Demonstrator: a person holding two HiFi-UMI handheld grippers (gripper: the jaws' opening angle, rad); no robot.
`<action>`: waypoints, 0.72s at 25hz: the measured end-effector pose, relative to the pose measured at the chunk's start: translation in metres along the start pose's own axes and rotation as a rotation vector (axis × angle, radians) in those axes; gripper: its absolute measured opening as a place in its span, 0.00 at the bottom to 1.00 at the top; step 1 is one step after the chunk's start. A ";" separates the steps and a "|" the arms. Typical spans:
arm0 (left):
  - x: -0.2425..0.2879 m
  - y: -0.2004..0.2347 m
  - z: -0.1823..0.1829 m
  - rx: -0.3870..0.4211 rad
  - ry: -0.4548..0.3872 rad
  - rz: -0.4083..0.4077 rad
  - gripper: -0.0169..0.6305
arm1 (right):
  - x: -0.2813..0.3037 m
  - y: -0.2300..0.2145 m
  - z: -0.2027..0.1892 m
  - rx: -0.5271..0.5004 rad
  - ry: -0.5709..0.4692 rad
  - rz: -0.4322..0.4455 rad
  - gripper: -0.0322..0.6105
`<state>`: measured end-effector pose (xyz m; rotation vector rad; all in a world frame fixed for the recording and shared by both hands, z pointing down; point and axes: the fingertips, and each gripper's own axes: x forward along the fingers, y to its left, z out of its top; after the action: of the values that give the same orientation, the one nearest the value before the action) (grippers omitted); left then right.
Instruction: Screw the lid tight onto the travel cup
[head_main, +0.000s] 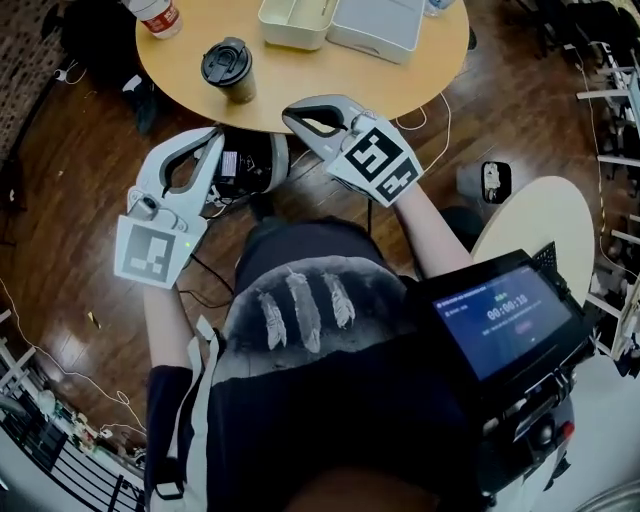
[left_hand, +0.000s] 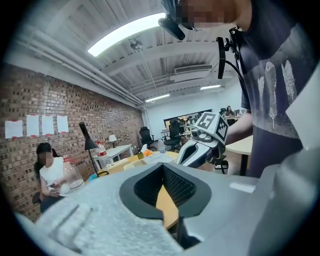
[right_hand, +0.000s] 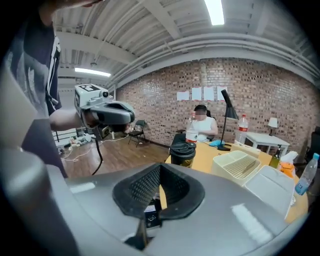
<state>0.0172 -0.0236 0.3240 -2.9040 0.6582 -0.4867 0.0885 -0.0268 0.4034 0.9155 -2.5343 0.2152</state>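
Both grippers are up in front of the person, short of the round wooden table (head_main: 400, 85). The left gripper (head_main: 211, 138) hangs over the dark wood floor (head_main: 70, 220), off the table's near edge, with its jaws pressed together and nothing between them. The right gripper (head_main: 293, 117) is the same: jaws closed tight and empty, tips reaching to the table's near edge. Neither one touches the travel cup (head_main: 235, 88), which stands upright on the table close to the near edge, between the two grippers' tips and a little beyond them. The black lid (head_main: 224, 62) sits on top of the cup; how tight it is cannot be told from here. Along the table's far edge lie a cream tray (head_main: 290, 25) and, just beside it, a white box (head_main: 380, 28). At the left edge stands a bottle with a red label (head_main: 158, 15). From the right gripper's own camera the cup shows just past the closed jaws, with the left gripper off to one side.
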 end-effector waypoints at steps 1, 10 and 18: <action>0.005 -0.012 0.009 0.008 -0.002 0.003 0.03 | -0.011 0.006 0.001 0.001 -0.017 0.040 0.06; 0.046 -0.119 0.046 0.156 0.106 0.001 0.03 | -0.102 0.034 -0.027 -0.022 -0.097 0.199 0.06; 0.025 -0.158 0.063 0.177 0.165 0.132 0.02 | -0.143 0.070 -0.036 -0.047 -0.138 0.292 0.06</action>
<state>0.1225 0.1102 0.3021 -2.6548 0.7793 -0.7327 0.1542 0.1192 0.3716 0.5567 -2.7833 0.1849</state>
